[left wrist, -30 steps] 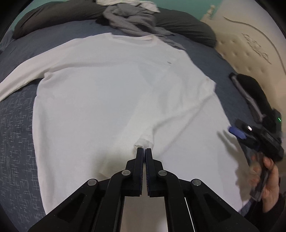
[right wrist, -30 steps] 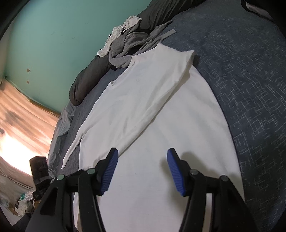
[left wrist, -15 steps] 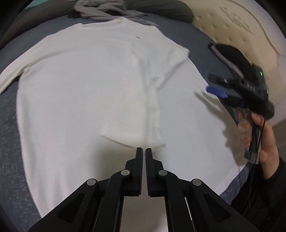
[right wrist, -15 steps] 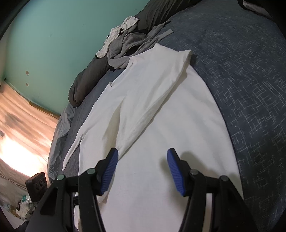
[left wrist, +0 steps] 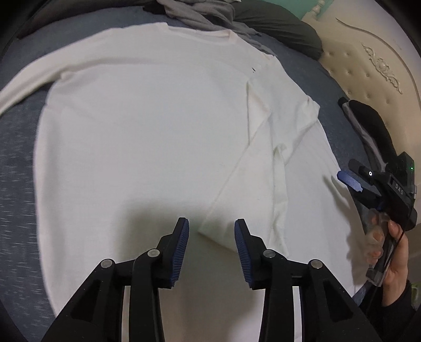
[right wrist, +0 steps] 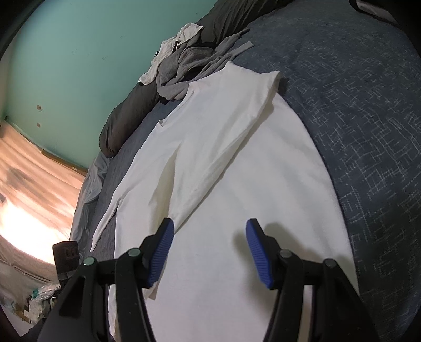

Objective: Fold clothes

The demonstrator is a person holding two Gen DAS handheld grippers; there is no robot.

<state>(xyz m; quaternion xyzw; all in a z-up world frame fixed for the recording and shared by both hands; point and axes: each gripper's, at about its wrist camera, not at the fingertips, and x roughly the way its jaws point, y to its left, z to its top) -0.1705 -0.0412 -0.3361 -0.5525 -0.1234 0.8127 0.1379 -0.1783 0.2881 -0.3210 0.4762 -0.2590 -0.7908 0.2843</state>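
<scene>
White long-sleeve shirt [left wrist: 147,136] fills the left wrist view, spread flat on the dark blue bedspread [left wrist: 18,168], neckline at the far end from the fingers. One sleeve is folded in across the body; its cuff [left wrist: 218,234] lies just ahead of the left gripper [left wrist: 211,234], in line with the gap between the blue pads. Left jaws are opening — pads apart, nothing pinched, cuff lying loose on the shirt. The other sleeve [left wrist: 23,86] runs out to the far left over the bedspread. Beyond the neckline: a grey garment [left wrist: 205,13] in a heap and a dark pillow [left wrist: 276,26]. Far right: cream tufted headboard [left wrist: 368,65]. To the right of the fingers, the right gripper [left wrist: 350,181] is held in a person's hand [left wrist: 389,252], one blue pad showing, over the shirt's right edge.

Right wrist view — right gripper [right wrist: 210,250] hovers over the shirt's lower body [right wrist: 223,263], fingers spread wide, nothing between them, not touching the cloth as far as can be told. The folded sleeve [right wrist: 210,163] runs diagonally away from the left-hand pad toward the shoulder. Bedspread [right wrist: 368,131] to the right of the fingers. Far ahead: grey garment [right wrist: 192,60], a white piece of cloth [right wrist: 171,44] on top of it, dark pillow [right wrist: 126,118], teal wall [right wrist: 79,65]. Wood floor [right wrist: 31,171] at left, past the bed edge.
</scene>
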